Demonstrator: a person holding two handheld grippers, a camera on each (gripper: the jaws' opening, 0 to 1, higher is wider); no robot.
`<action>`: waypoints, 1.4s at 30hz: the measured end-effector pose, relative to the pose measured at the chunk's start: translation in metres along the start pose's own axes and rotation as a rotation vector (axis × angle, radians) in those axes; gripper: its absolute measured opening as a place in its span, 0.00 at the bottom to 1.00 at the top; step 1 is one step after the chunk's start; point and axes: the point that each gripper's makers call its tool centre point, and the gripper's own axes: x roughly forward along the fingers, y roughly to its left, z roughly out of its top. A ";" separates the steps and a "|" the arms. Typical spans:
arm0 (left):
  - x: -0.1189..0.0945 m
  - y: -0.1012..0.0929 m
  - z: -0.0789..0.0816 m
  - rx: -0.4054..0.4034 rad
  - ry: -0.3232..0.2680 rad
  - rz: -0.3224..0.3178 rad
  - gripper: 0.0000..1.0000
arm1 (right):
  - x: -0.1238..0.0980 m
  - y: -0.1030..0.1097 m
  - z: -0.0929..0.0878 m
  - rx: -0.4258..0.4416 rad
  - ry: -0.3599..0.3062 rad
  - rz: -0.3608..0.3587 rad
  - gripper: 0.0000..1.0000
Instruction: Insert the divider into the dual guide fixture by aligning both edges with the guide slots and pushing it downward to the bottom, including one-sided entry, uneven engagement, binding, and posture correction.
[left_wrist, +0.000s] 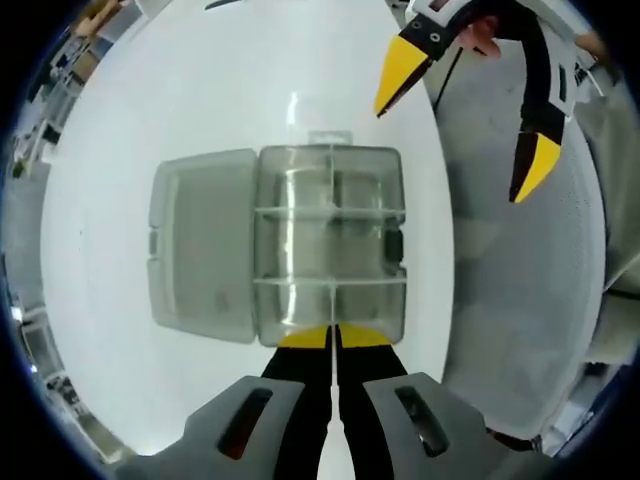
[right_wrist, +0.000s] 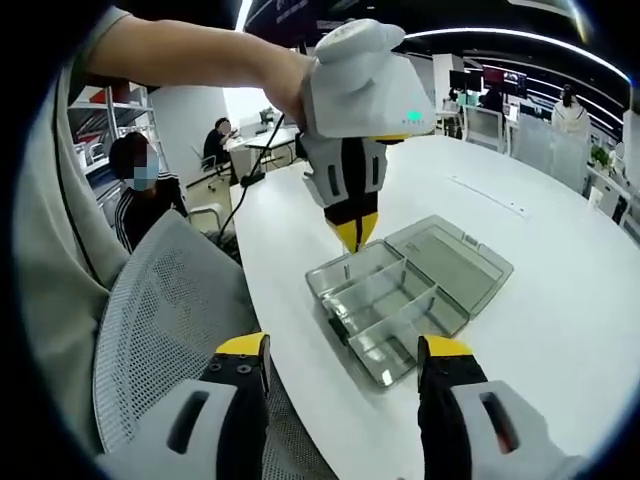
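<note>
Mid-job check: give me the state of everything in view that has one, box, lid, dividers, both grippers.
Clear plastic box: open, flat on the white table.
Lid: swung fully open, lying flat beside the box.
Dividers: seated, splitting the box into compartments.
Left hand-held gripper: shut, tips at the box's near edge.
Right hand-held gripper: open, holding nothing.

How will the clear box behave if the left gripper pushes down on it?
The box looks like thin clear plastic, so probably light and apt to slide on the smooth white table. Its open lid lies flat, likely resisting tipping that way. The left gripper is shut at its wall.
</note>
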 end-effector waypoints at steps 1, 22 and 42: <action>0.000 0.000 0.000 0.000 0.000 0.000 0.00 | 0.000 0.000 0.000 0.001 0.000 0.000 0.57; 0.008 0.001 -0.002 0.020 0.007 -0.006 0.00 | -0.001 -0.002 -0.003 0.011 0.003 -0.003 0.57; 0.018 0.001 -0.004 0.024 0.006 -0.014 0.00 | -0.001 -0.004 -0.005 0.017 0.006 0.000 0.57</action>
